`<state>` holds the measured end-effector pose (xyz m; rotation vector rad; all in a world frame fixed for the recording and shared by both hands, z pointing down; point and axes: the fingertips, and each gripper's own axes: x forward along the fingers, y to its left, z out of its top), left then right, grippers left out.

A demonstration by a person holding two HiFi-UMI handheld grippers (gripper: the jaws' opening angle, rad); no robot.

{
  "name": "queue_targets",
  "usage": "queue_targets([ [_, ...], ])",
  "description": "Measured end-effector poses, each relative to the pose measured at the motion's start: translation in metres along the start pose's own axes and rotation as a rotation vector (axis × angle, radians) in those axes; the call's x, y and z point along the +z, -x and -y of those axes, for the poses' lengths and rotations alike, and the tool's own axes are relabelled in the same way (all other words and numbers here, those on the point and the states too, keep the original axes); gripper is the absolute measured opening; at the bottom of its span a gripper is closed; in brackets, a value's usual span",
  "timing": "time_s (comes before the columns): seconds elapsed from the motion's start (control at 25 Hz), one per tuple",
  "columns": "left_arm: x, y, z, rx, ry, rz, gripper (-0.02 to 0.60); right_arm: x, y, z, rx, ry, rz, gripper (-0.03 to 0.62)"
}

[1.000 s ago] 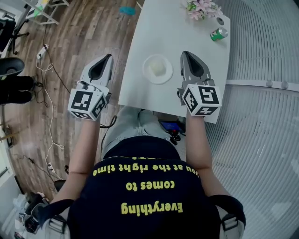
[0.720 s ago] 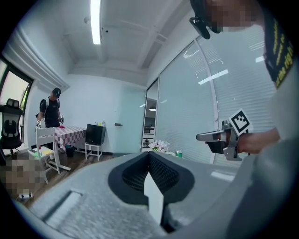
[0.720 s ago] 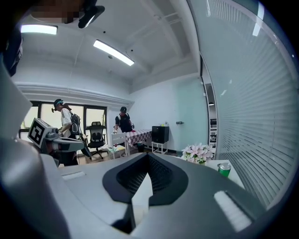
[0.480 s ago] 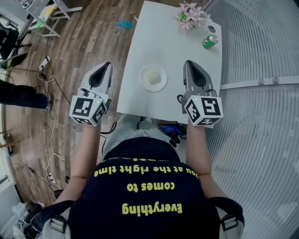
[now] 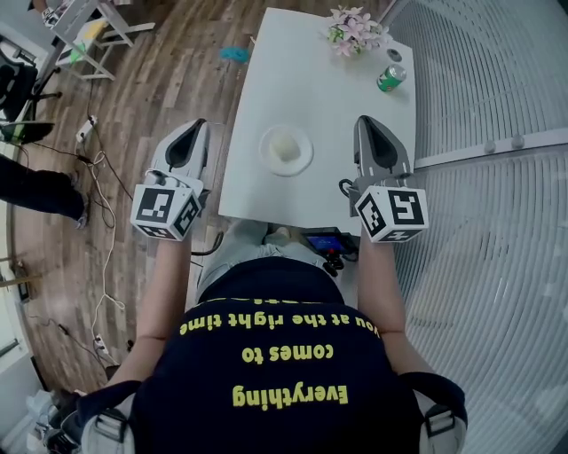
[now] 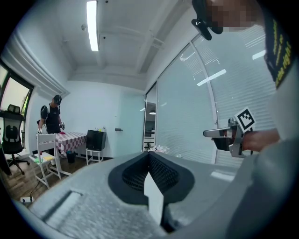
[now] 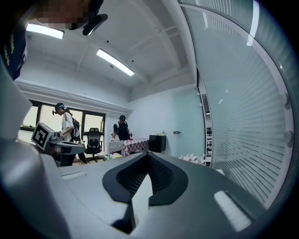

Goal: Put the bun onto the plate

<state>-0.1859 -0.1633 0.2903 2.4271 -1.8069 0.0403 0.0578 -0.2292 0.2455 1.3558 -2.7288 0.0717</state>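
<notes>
White rectangular table [image 5: 266,71] over a wood-plank floor [image 5: 160,80], with a slatted glass wall on the right. The pale round bun [image 5: 286,145] already sits in the middle of the small white round plate [image 5: 264,156], near the table's front edge, so the task looks done or not started.

Your left gripper [image 5: 197,129] is held out over the floor just off the table's left edge, jaws pressed together with nothing between them. Your right gripper [image 5: 367,124] is over the table's right side, also clenched and empty. Both are well apart from the plate, one on each side.

The bun is likely light, soft and easily squashed, with a dry matte skin that should not slip. If you regrip it, open wide, take it across the widest part low on its sides and close gently; a hard squeeze would dent or tear it. The plate is light and could slide if bumped.

The pink flower bunch [image 5: 353,27] and the green drink can [image 5: 390,78] lie at the far end, out of the way.
</notes>
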Motion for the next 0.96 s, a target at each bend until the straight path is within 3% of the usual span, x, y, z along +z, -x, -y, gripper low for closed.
queue_targets([
  [0.96, -0.009, 0.011, 0.018, 0.013, 0.001, -0.012, -0.002, -0.015, 0.012, -0.002, 0.025, 0.007, -0.019, 0.006],
])
